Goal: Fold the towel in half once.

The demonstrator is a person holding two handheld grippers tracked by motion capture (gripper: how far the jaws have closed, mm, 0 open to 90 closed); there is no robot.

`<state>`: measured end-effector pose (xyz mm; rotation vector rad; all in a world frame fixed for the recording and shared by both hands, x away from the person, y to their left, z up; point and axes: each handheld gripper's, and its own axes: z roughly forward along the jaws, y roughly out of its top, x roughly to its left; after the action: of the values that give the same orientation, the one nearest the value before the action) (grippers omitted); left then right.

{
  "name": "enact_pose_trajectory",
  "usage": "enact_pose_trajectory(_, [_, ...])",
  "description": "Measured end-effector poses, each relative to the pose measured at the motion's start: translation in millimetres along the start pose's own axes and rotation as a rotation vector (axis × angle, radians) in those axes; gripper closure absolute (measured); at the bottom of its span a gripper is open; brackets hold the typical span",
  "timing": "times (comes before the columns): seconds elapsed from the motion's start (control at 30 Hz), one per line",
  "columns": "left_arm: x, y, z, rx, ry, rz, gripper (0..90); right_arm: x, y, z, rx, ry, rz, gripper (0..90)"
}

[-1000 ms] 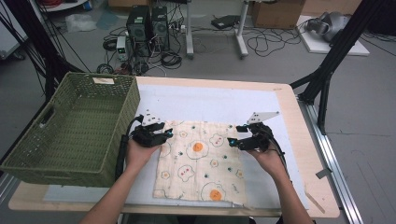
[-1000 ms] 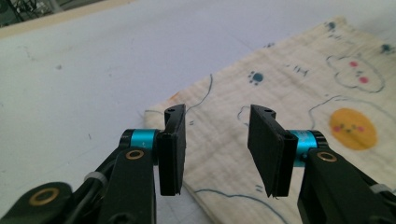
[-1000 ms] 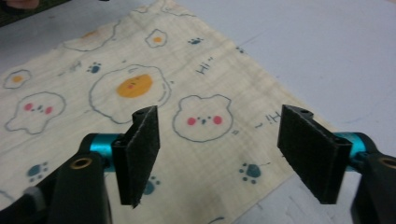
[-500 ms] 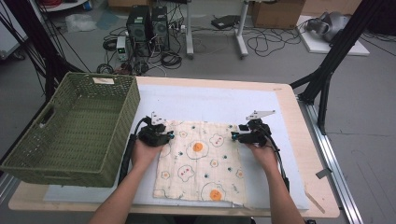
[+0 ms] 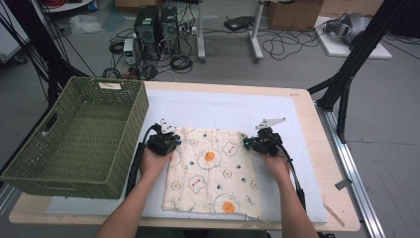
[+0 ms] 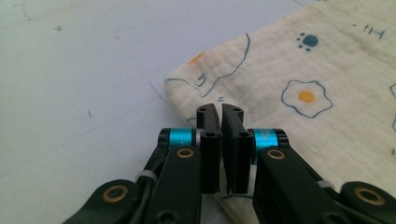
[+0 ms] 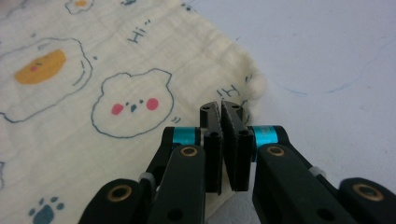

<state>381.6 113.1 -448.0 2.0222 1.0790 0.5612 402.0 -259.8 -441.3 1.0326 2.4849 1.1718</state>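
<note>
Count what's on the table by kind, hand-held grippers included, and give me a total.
Printed cloth: 1
Green woven basket: 1
Hand-held grippers: 2, the left hand-held gripper and the right hand-held gripper, each shut on a far corner of the cloth
Total: 4

Right claw (image 7: 221,109) clamped on cloth (image 7: 93,93) corner
</note>
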Motion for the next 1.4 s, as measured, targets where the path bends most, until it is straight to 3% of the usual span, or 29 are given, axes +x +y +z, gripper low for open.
enact_pose_trajectory(0.1, [-0.4,1.8,-3.5,-0.03,-0.002,-0.008,86.7,-1.6,3.2,-11.1,-0.057,0.007,0.011,87.7])
enact_pose_trajectory(0.2, [-3.2,6.0,-11.9,-0.097,-0.005,-0.023,86.8,-2.3,6.5,-25.5,-0.101,0.009,-0.005,87.7])
enact_pose_trajectory(0.4, [-9.0,9.9,-36.5,-0.174,-0.03,0.014,86.7,6.5,4.0,-54.6,-0.153,0.051,-0.018,87.7])
enact_pose_trajectory(0.67, [-29.6,-15.2,-74.0,-0.226,-0.072,0.074,86.7,28.3,-17.3,-73.1,-0.143,0.097,-0.044,87.6])
enact_pose_trajectory(0.73, [-33.8,-23.9,-80.1,-0.221,-0.068,0.116,86.7,34.6,-25.1,-75.4,-0.142,0.111,-0.052,87.6])
enact_pose_trajectory(0.8, [-35.2,-31.8,-83.0,-0.204,-0.09,0.102,86.7,41.5,-33.0,-75.4,-0.136,0.132,-0.046,87.6])
enact_pose_trajectory(0.97, [-41.7,-48.9,-84.5,-0.137,-0.141,0.115,86.4,53.4,-53.0,-71.8,-0.078,0.156,-0.062,86.8])
enact_pose_trajectory(1.1, [-38.1,-58.5,-83.5,-0.093,-0.2,0.079,82.0,53.5,-67.5,-70.9,-0.059,0.18,-0.018,72.9])
enact_pose_trajectory(1.23, [-35.3,-55.2,-90.2,-0.11,-0.2,0.071,68.7,50.8,-67.6,-80.6,-0.105,0.173,0.005,65.7])
enact_pose_trajectory(1.4, [-31.8,-39.9,-91.1,-0.128,-0.174,0.073,54.6,45.8,-49.0,-87.9,-0.136,0.147,0.009,57.0])
